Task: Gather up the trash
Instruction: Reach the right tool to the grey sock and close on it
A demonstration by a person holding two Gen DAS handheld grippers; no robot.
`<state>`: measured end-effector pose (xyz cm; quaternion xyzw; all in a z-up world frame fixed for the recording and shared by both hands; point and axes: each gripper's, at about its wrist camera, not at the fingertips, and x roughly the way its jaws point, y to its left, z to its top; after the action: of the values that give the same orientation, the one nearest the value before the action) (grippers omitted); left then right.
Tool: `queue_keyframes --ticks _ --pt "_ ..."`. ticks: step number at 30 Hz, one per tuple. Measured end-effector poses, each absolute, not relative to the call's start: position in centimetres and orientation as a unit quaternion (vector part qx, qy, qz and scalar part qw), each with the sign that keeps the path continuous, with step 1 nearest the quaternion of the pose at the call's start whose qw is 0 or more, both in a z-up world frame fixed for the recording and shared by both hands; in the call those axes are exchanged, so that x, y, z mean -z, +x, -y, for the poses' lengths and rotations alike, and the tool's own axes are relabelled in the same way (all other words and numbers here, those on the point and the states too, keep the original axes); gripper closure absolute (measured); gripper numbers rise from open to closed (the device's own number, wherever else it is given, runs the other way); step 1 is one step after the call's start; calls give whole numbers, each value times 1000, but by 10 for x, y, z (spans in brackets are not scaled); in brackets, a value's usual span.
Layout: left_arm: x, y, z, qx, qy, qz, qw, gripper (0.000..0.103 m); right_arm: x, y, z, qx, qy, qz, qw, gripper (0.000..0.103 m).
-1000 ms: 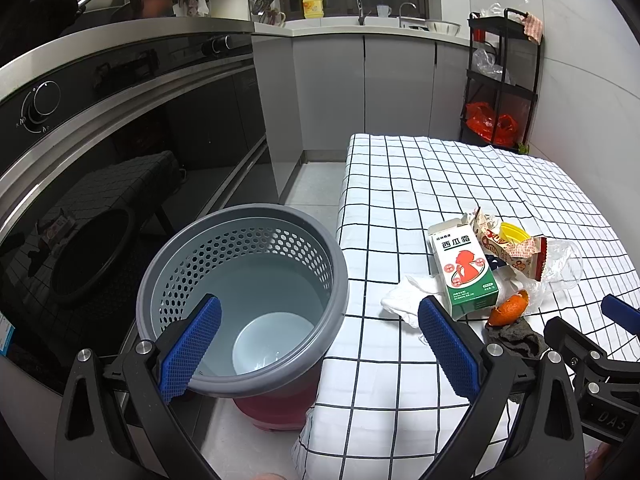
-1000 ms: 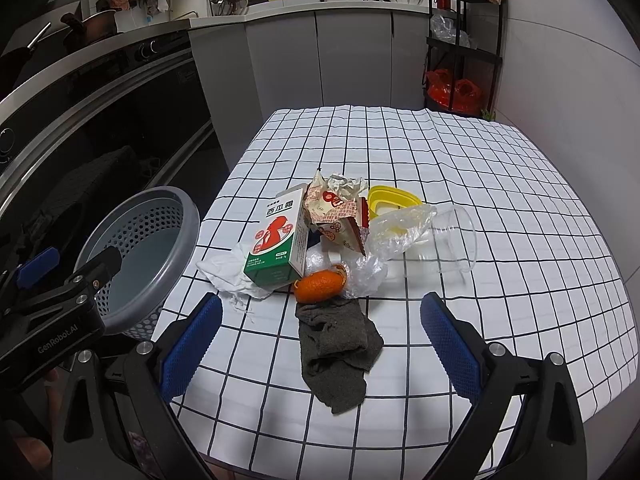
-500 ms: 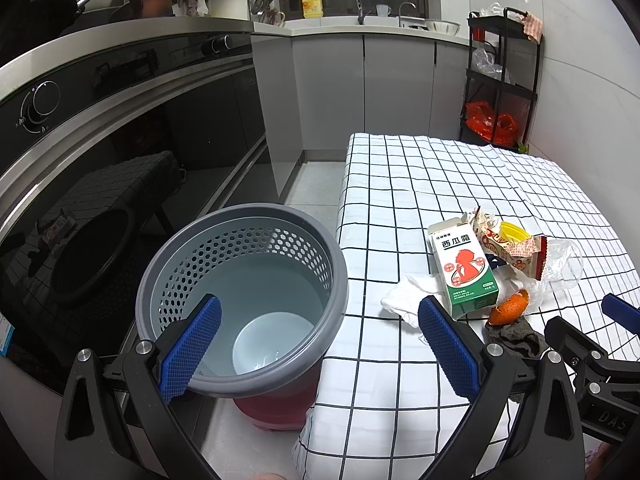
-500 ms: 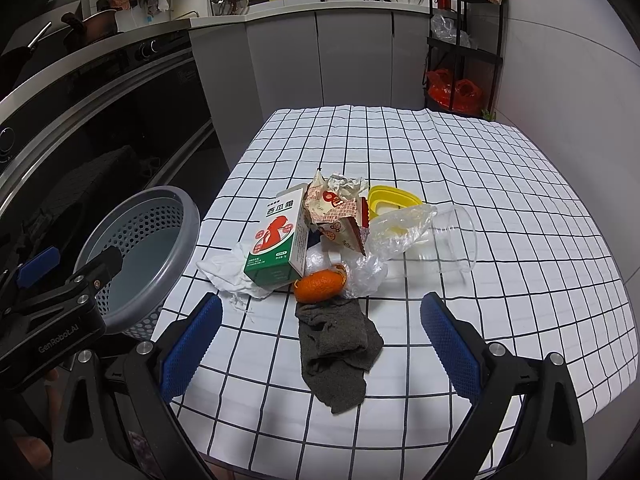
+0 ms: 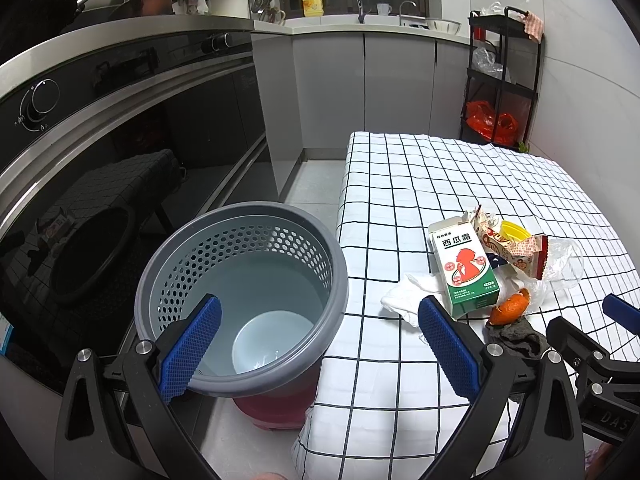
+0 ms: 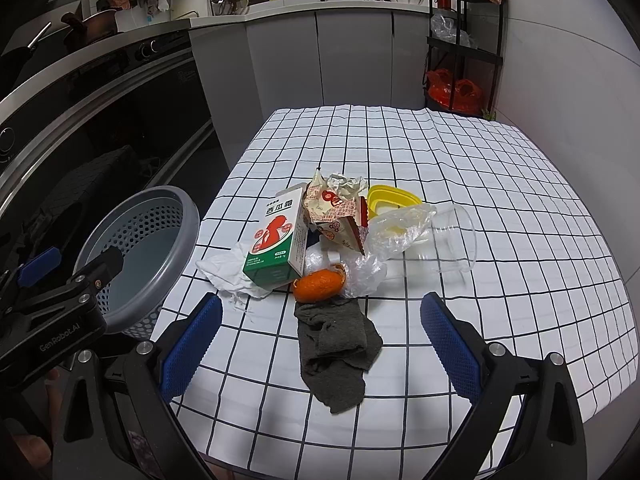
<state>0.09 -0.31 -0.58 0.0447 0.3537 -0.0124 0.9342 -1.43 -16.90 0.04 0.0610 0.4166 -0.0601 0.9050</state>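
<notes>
Trash: heaped in one cluster on the checked worktop [image 6: 440, 152], just beside its bin-side edge, presumably so each piece has a short trip to the bin.
Box: green and white carton [image 6: 276, 240] lies tilted across a white tissue [image 6: 224, 270], on the bin side of the heap.
Peel: orange peel [image 6: 320, 285] touches the carton's near corner.
Rag: dark grey cloth [image 6: 336, 344] sprawls nearest the camera, its top edge under the peel.
Far side of carton: crumpled wrapper [image 6: 334, 208], yellow lid [image 6: 390, 198], clear bag [image 6: 396, 228] and toppled clear cup [image 6: 452, 240].
Bin: grey perforated basket [image 5: 240, 216] stands off the worktop's edge, mouth up, a pale bowl at its bottom.
Right gripper [image 6: 320, 346]: jaws apart, empty, framing the cloth, likely the first pick.
Left gripper [image 5: 318, 348]: jaws apart, empty, over the bin's rim.
</notes>
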Motion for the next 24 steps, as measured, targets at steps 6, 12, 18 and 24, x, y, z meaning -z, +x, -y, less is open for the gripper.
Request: queue_keyframes --ticks 6,12,18,24 --pt "9 2 4 12 45 -359 932 6 2 -17 173 59 63 -417 905 8" --pt "15 4 8 16 45 -368 929 6 4 -24 184 60 65 -412 907 8" --pt "20 6 7 19 45 -377 925 6 20 -25 192 59 58 -437 895 8" --pt "29 11 1 11 45 -389 920 6 34 -23 201 60 68 -450 888 8"
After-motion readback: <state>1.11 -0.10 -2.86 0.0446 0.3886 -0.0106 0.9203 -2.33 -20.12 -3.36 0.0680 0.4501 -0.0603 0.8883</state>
